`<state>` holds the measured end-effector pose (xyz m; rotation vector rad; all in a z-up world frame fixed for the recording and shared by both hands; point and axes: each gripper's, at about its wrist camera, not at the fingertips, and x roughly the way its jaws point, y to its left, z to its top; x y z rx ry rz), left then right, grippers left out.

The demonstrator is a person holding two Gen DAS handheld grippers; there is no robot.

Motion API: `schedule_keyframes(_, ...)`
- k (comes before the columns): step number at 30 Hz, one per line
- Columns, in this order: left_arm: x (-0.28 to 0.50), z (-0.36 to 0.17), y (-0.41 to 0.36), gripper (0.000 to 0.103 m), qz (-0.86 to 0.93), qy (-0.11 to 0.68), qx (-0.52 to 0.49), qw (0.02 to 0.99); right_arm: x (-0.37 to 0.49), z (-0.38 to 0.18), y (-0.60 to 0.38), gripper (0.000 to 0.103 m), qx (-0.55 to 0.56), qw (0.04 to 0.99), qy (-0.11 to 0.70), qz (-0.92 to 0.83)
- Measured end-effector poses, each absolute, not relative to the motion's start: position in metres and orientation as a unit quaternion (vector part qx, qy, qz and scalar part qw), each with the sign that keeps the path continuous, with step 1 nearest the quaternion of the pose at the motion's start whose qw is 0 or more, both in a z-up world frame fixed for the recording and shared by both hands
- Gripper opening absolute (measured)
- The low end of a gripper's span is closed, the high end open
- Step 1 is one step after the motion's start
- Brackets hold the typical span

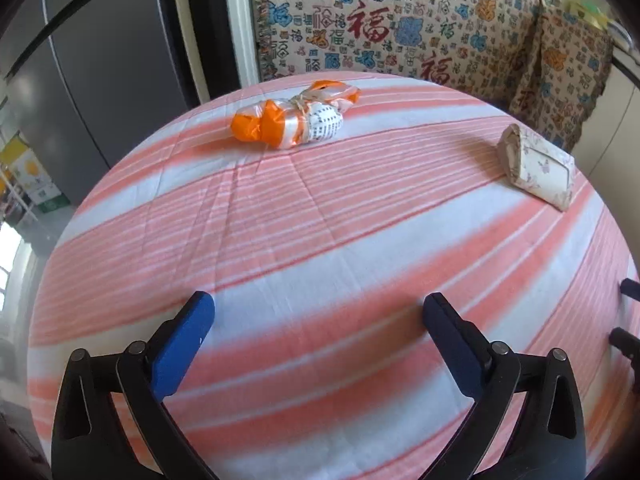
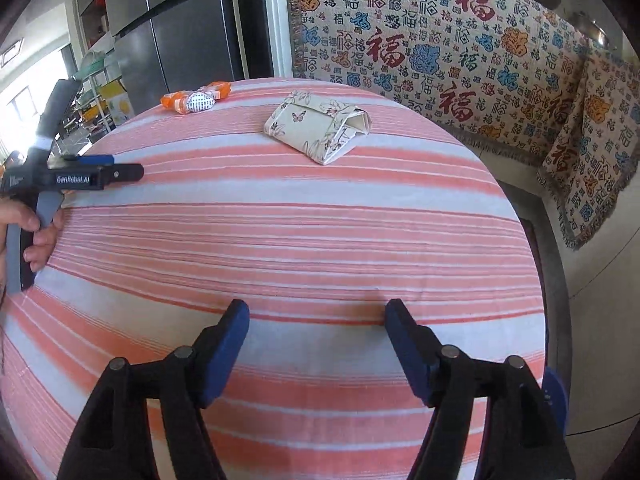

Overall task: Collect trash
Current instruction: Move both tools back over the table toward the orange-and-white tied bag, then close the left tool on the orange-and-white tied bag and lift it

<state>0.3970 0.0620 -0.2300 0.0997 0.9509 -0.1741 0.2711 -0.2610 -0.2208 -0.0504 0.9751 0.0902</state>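
Observation:
An orange and white crumpled wrapper bundle [image 1: 294,114] lies at the far side of the striped table [image 1: 320,240]; it also shows small in the right wrist view [image 2: 196,98]. A folded floral paper packet [image 1: 536,166] lies at the far right, and in the right wrist view [image 2: 320,126] it lies ahead of centre. My left gripper [image 1: 318,312] is open and empty above the cloth, well short of the bundle. My right gripper [image 2: 318,318] is open and empty, well short of the packet. The left gripper shows from the side [image 2: 108,168] at the table's left.
A sofa with a patterned throw [image 2: 440,48] stands behind the table, with a matching cushion [image 2: 592,148] at the right. A grey fridge [image 2: 172,28] stands at the back left. The table's right edge drops to the floor [image 2: 600,320].

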Motion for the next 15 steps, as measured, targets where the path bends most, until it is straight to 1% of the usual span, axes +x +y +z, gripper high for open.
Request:
schedule_keyframes(6,0.457,-0.228,0.079,0.103,-0.128,0.454,0.072,0.879,0.275,-0.220,-0.262,0.077,-0.019,0.882,0.470,0.043)
schedule_keyframes(15,0.532,-0.228,0.071,0.103,-0.160,0.447,0.102,0.874,0.279,-0.219,-0.262,0.079,-0.018,0.881,0.470,0.043)
